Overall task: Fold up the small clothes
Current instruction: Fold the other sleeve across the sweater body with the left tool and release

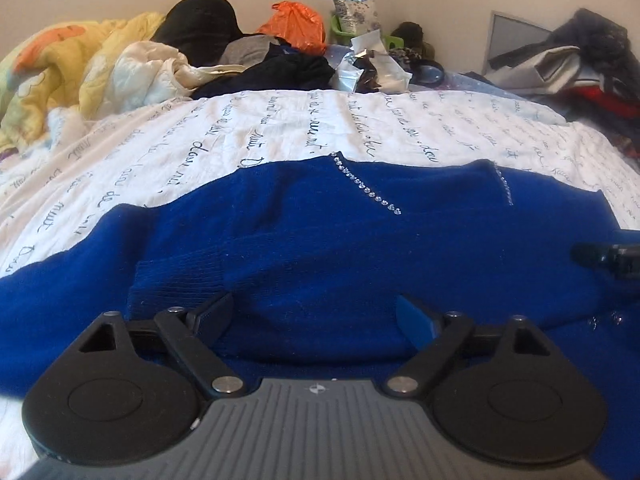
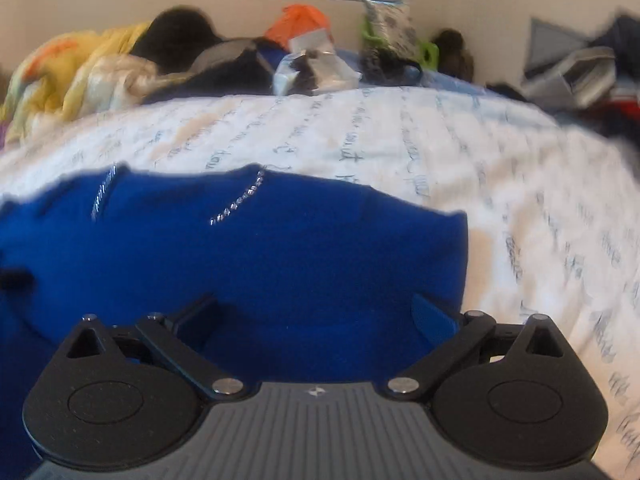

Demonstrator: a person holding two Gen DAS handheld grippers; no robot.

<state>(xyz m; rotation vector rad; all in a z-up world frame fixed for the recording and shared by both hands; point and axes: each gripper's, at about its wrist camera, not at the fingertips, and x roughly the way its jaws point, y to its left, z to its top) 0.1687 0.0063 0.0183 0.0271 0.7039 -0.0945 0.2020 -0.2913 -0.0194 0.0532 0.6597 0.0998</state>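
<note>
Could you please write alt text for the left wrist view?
The open left gripper hovers low over a royal blue sweater with rhinestone trim, spread on a script-printed white sheet. Piled clothes and an orange bag sit behind.

Left gripper (image 1: 314, 320) low over royal-blue knitted sweater (image 1: 320, 240), fingers spread wide; white script-printed bedsheet (image 1: 280, 128) beneath.

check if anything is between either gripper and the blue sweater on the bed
Nothing visible is. The left gripper and the right gripper are both open right over the blue sweater, with only its knit between their fingers. The clutter sits far back on the bed sheet.
</note>
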